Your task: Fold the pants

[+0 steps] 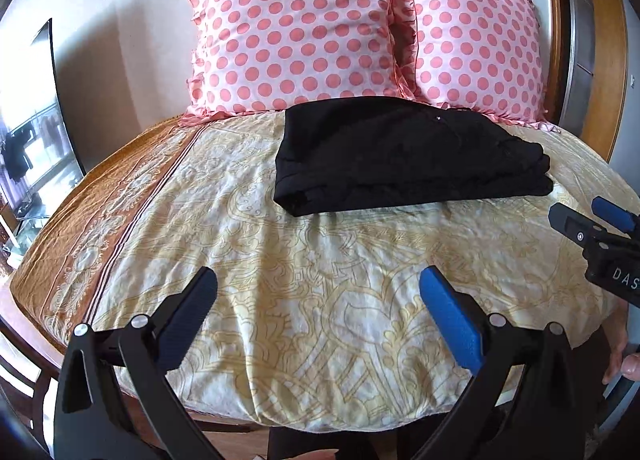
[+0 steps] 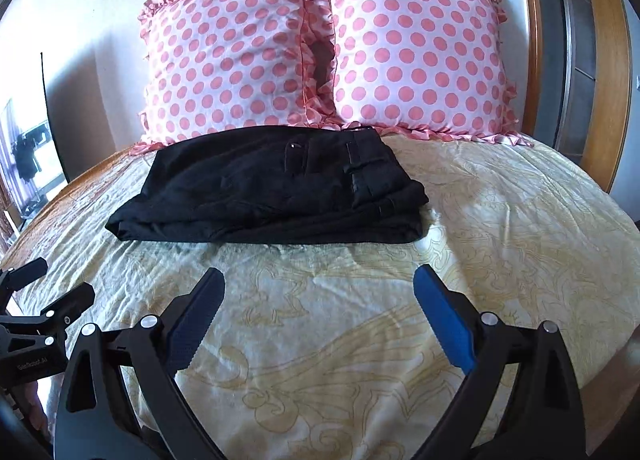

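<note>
Black pants (image 2: 268, 187) folded on bedspread (image 2: 360, 340) nr pillows (image 1: 296, 31); L gripper (image 1: 320, 312) & R gripper (image 2: 320, 308) both wide open, empty.

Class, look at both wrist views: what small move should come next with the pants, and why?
Probably none on the cloth: draw both back. The black pants already lie as a compact layered stack on the bedspread before the polka-dot pillows. The left hand-held gripper and right hand-held gripper are open, empty and apart from them.
</note>
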The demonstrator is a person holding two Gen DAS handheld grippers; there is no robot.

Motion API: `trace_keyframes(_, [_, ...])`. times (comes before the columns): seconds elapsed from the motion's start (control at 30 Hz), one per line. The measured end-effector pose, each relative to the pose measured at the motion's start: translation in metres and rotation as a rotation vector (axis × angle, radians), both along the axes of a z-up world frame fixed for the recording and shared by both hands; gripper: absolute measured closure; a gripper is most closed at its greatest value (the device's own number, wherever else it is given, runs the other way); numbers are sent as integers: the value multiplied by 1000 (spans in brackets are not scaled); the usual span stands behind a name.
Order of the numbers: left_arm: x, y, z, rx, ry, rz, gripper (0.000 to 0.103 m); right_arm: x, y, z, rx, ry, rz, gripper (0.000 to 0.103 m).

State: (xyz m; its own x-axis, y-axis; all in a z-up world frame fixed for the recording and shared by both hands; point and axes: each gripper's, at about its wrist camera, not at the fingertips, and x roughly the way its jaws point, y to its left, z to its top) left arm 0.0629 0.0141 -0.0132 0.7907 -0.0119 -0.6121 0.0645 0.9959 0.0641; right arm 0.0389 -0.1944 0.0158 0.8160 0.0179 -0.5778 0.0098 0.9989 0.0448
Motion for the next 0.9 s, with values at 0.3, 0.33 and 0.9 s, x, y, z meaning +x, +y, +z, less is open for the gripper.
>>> trace_keyframes(0.3, [-6, -4, -7, 41, 11, 12, 2, -3, 15, -11, -66, 38, -16, 3])
trace_keyframes(0.33, [-5, -3, -7, 43, 12, 13, 2, -3, 16, -12, -68, 39, -15, 3])
trace_keyframes(0.9, [4, -3, -16, 17, 65, -2, 2, -5, 18, -9, -123, 16, -43, 1])
